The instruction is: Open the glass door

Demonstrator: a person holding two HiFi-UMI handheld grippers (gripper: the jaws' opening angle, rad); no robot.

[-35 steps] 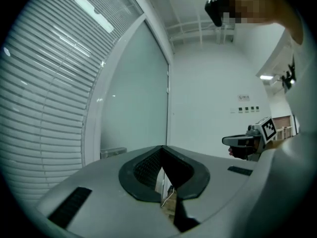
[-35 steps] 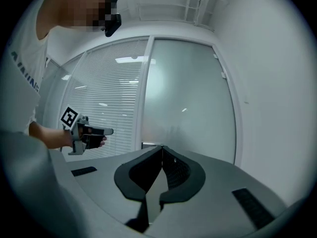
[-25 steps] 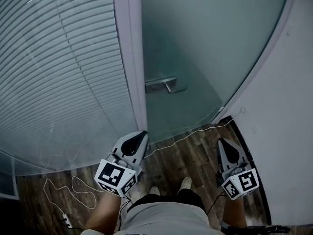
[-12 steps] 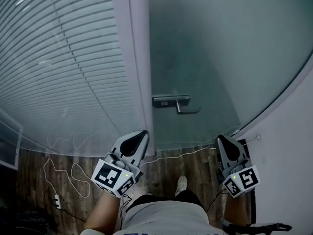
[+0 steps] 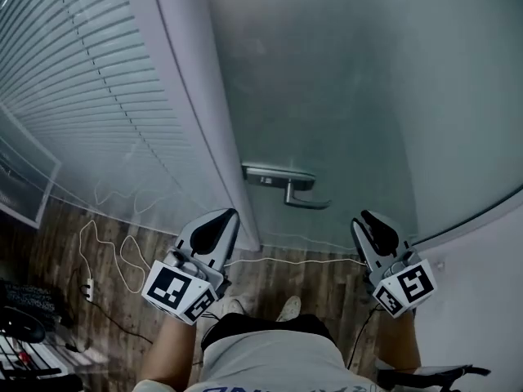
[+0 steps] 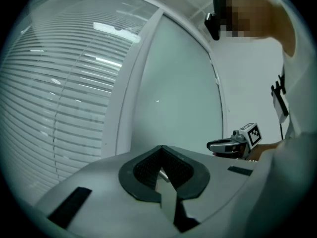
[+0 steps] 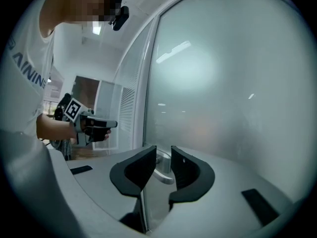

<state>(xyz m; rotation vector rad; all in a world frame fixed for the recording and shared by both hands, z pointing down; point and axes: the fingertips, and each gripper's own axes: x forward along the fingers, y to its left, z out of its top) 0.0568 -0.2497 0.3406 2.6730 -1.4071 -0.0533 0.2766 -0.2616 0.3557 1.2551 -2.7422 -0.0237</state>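
Right gripper point(image 7: 162, 152) opening, empty — handle point(image 5: 288, 188) ahead.

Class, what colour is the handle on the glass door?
The door handle is silver-grey metal, clearest in the head view.

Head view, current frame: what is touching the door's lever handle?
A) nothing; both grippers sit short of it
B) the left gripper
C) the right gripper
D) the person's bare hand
A: the lever handle on the glass door stands clear of both the left gripper and the right gripper. The right gripper's fingers are opening with nothing between them.
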